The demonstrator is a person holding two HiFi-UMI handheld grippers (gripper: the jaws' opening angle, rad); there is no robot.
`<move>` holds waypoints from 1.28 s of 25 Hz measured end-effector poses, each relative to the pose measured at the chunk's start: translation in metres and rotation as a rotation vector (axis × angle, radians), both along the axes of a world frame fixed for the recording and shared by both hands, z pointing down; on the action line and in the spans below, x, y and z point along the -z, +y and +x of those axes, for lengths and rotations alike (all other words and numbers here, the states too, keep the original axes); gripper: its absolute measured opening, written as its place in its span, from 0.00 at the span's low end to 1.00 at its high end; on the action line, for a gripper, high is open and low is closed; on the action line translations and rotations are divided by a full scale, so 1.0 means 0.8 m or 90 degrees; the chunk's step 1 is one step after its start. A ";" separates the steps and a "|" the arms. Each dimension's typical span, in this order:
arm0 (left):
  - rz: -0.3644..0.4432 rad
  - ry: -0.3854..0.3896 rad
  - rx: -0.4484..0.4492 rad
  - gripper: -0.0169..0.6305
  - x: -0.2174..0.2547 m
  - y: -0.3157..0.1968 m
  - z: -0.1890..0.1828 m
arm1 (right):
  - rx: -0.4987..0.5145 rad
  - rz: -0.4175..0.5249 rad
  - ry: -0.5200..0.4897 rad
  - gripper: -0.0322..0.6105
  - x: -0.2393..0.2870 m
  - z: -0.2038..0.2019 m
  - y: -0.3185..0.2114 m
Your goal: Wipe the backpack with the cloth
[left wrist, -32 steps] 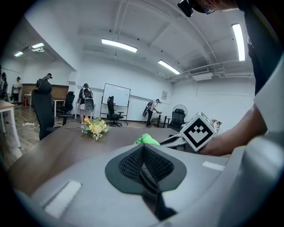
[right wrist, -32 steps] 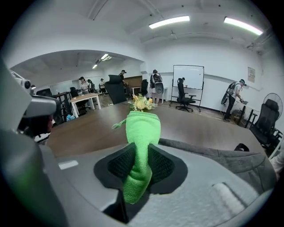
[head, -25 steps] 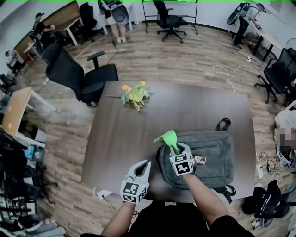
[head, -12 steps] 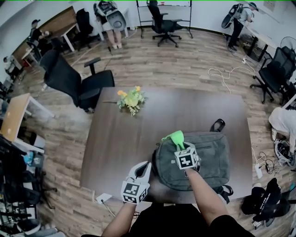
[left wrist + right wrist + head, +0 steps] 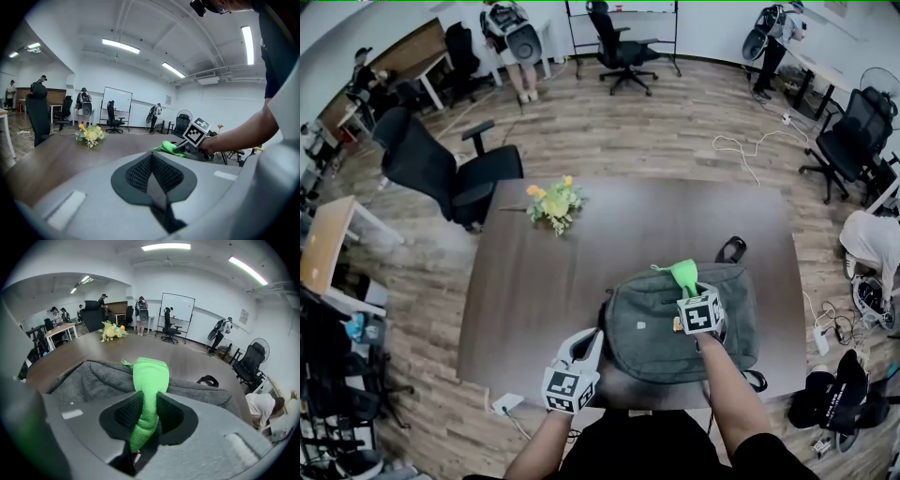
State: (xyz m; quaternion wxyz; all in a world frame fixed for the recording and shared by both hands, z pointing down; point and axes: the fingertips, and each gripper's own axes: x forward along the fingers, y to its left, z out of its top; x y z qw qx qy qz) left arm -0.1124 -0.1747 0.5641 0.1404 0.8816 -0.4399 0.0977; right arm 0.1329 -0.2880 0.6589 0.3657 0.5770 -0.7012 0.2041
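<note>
Jaws of the right gripper [image 5: 149, 401] clamp the green cloth [image 5: 150, 373] at the far edge of the grey backpack [image 5: 652, 328], which lies on the dark table [image 5: 534, 281]. The left gripper [image 5: 591, 339], closed and empty, is just beside the backpack's near-left corner.

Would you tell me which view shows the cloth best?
The right gripper view: the cloth sits central and large, clamped between the jaws. The head view shows only a small green tuft; the left gripper view, a distant sliver.
</note>
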 end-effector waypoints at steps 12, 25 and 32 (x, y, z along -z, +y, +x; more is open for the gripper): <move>0.012 -0.005 -0.031 0.05 0.006 -0.001 0.029 | -0.098 0.007 0.107 0.20 0.023 0.121 0.015; 0.006 -0.005 -0.042 0.05 0.001 0.001 0.053 | -0.142 0.045 0.128 0.20 0.062 0.183 0.030; 0.004 0.016 -0.022 0.05 0.003 -0.003 0.045 | -0.117 0.107 0.071 0.20 0.090 0.142 0.037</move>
